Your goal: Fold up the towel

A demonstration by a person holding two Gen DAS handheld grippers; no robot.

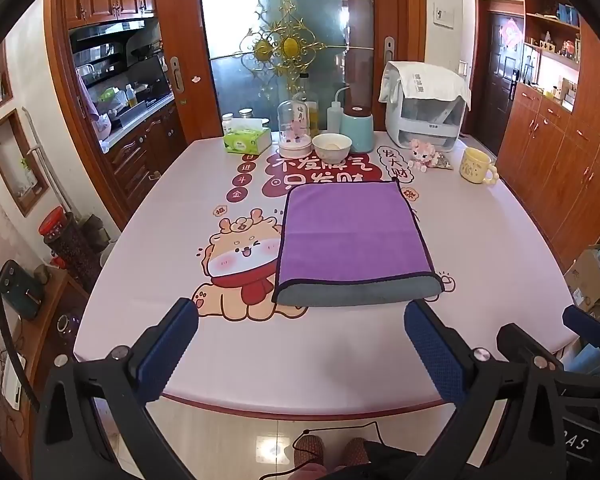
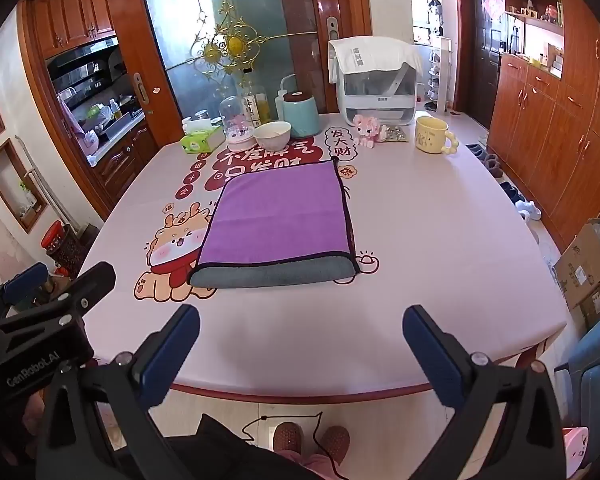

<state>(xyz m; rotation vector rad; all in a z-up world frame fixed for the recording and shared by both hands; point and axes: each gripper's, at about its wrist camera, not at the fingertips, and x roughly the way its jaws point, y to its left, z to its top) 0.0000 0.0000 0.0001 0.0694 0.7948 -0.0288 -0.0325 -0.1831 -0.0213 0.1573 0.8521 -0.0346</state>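
A purple towel (image 1: 350, 232) with a grey underside lies folded flat on the pink table (image 1: 480, 264). Its grey folded edge faces me. It also shows in the right wrist view (image 2: 280, 224). My left gripper (image 1: 300, 320) is open and empty, above the table's near edge, short of the towel. My right gripper (image 2: 300, 324) is open and empty, also near the front edge, short of the towel. The right gripper shows at the right edge of the left wrist view (image 1: 560, 332); the left gripper shows at the left of the right wrist view (image 2: 56, 284).
At the table's far side stand a tissue box (image 1: 247, 140), a glass dome (image 1: 295, 128), a white bowl (image 1: 332, 147), a teal appliance (image 1: 358, 128), a white machine (image 1: 424, 110), a pink plush toy (image 1: 423, 154) and a yellow mug (image 1: 476, 166). Cardboard boxes (image 2: 588, 264) sit on the floor at right.
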